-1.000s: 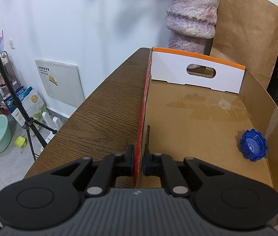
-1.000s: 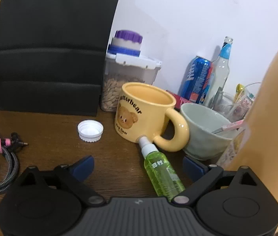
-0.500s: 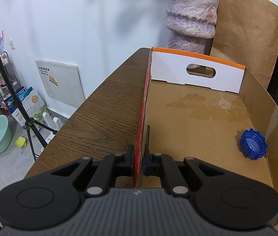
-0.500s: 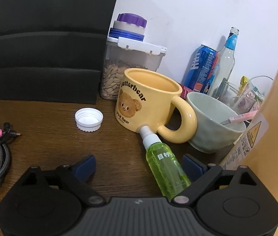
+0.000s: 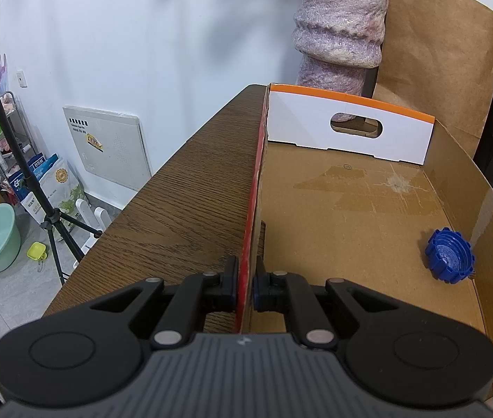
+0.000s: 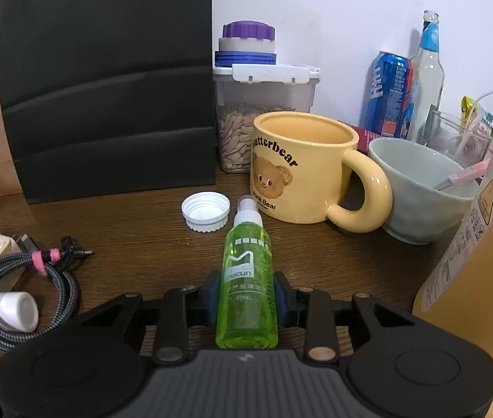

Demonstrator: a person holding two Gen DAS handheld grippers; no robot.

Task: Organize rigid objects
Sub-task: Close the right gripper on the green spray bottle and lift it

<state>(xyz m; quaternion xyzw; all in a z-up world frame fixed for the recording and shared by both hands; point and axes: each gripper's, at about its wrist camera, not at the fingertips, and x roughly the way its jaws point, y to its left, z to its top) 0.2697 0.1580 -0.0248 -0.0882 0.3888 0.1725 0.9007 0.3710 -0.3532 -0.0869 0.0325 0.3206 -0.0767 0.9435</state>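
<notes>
An open cardboard box [image 5: 351, 195] with a red outer side lies on the wooden table; a blue ridged cap [image 5: 450, 261] rests inside near its right wall. My left gripper [image 5: 245, 291] is shut on the box's left wall. In the right wrist view a small green spray bottle [image 6: 248, 271] lies on the table, nozzle pointing away. My right gripper [image 6: 246, 296] has its jaws closing on the bottle's body, with both blue pads against its sides. A white cap [image 6: 206, 211] lies just beyond, left of the nozzle.
A yellow bear mug [image 6: 307, 165] and a pale bowl [image 6: 420, 188] stand behind the bottle. A seed container [image 6: 263, 104], a can [image 6: 391, 94] and a glass bottle [image 6: 427, 69] line the wall. A coiled cable [image 6: 23, 278] lies left, a black bag [image 6: 107, 80] behind.
The right gripper's jaws came together from wide apart onto the green bottle, which now points straight ahead. The right view rolled and shifted slightly. The left gripper and box stayed still.
</notes>
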